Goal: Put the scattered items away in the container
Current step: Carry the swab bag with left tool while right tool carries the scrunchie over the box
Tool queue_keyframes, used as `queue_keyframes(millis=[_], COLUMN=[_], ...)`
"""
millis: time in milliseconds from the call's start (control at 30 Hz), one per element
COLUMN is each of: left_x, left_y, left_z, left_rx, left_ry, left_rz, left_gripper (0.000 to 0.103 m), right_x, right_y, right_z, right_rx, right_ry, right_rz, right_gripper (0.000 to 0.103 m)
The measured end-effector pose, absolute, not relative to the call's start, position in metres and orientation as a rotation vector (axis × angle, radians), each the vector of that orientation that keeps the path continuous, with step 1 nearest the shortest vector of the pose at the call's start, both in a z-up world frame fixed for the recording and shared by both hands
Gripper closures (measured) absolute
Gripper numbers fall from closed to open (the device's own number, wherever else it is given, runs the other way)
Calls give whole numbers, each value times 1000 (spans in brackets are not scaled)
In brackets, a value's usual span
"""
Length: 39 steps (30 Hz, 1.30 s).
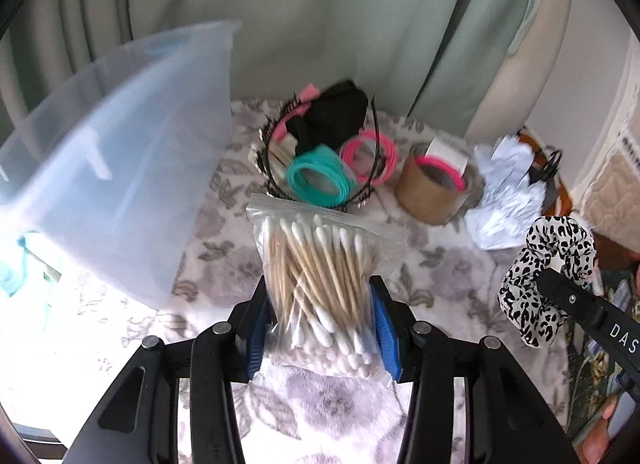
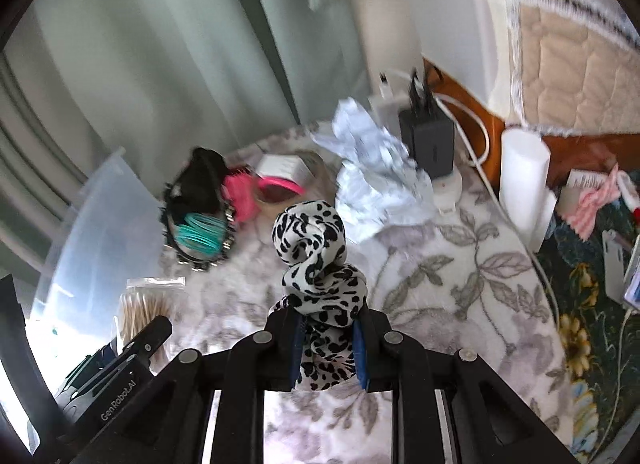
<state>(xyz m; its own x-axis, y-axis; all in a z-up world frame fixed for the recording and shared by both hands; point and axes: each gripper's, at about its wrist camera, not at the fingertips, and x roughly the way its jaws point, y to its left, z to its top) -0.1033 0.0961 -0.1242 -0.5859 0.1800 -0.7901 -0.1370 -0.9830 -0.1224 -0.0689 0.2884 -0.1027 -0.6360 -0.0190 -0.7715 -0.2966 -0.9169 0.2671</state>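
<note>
My left gripper (image 1: 320, 316) is shut on a clear zip bag of cotton swabs (image 1: 320, 276), held above the floral cloth. My right gripper (image 2: 328, 340) is shut on a black-and-white leopard scrunchie (image 2: 316, 260); the scrunchie also shows at the right of the left wrist view (image 1: 544, 276). The translucent plastic container (image 1: 120, 167) stands at the left, close to the bag; it shows in the right wrist view too (image 2: 100, 223). A pile of teal hair ties (image 1: 320, 179), pink hair ties (image 1: 372, 151), black headbands and a black cloth (image 1: 336, 111) lies beyond the bag.
A brown tape roll (image 1: 432, 187) with a pink tie on it and crumpled white paper (image 1: 504, 191) lie at the right. A black charger (image 2: 428, 139), cables and a white cylinder (image 2: 520, 183) stand by the mattress. Curtains hang behind.
</note>
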Motion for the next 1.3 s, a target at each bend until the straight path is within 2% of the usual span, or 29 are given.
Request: queue_keyframes(millis=[367,767,1300], left_x=[-84,-64,-104], left_y=[65,-23,-122], left_z=[-67,-13,3], left_rx=[-1131,-927,-852], left_ry=[-174,-390,-623], left_rz=[2737,2897,3017], left_gripper=[55,55,55], right_x=[-46,-55,-103], right_y=[250,180,58], right_z=[-41,4,31], right_rx=[-1131,-1063,-1104], right_ry=[478,366,177], right_rz=[2782,2939,3149], right_gripper=[81,81,81])
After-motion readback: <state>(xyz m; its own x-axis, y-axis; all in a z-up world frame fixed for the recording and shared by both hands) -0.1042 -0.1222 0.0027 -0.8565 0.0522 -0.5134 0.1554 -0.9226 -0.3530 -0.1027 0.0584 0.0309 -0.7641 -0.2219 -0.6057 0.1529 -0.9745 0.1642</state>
